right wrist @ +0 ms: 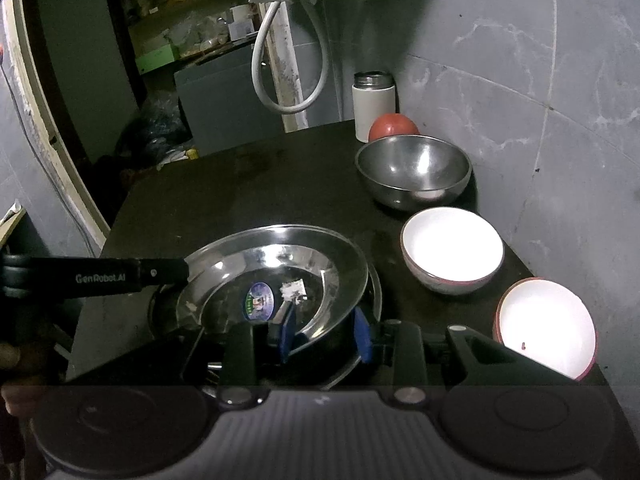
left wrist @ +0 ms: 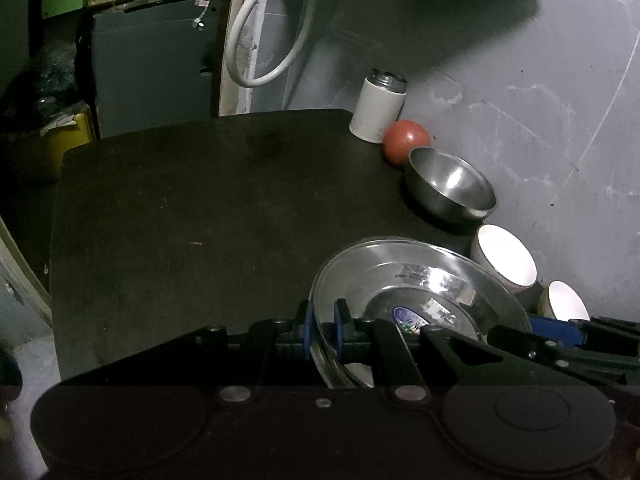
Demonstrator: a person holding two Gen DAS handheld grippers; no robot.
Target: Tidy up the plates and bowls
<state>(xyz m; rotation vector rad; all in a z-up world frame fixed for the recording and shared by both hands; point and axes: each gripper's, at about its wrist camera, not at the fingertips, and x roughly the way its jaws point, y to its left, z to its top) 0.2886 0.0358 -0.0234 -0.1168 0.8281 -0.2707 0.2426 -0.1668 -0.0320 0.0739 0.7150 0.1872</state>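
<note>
Blue-padded fingers (left wrist: 307,330) of the left gripper (left wrist: 323,330) sit close together on the near-left rim of the steel plate (left wrist: 416,276), one pad outside the rim and one inside; they appear clamped on it, though the contact itself is dark and partly masked by the gripper body. Fingers (right wrist: 362,334) of the right gripper (right wrist: 325,332) stand moderately apart across the near-right rim of the same plate (right wrist: 280,264): one pad lies over the plate's inner slope, the other outside the rim. Whether these pads press the metal cannot be determined.

The plate rests on the dark table (left wrist: 180,220) at its near side, left of the row of bowls. A second rim shows just under and beside the plate in the right wrist view, suggesting another plate below; most of it is covered. A round blue sticker (right wrist: 259,300) lies in the plate's well, its print unreadable.

Along the wall, from far to near: white canister (right wrist: 373,106), red ball (right wrist: 392,126) partly behind the steel bowl (right wrist: 414,172), first white bowl (right wrist: 452,250), second white bowl (right wrist: 546,326). The second white bowl is cut by the right gripper's body, and both white interiors are overexposed, with no detail visible.

The lower part of each view is filled by the gripper housing. The room behind the table is dim and cluttered; a looped white hose (left wrist: 260,32) hangs there.
</note>
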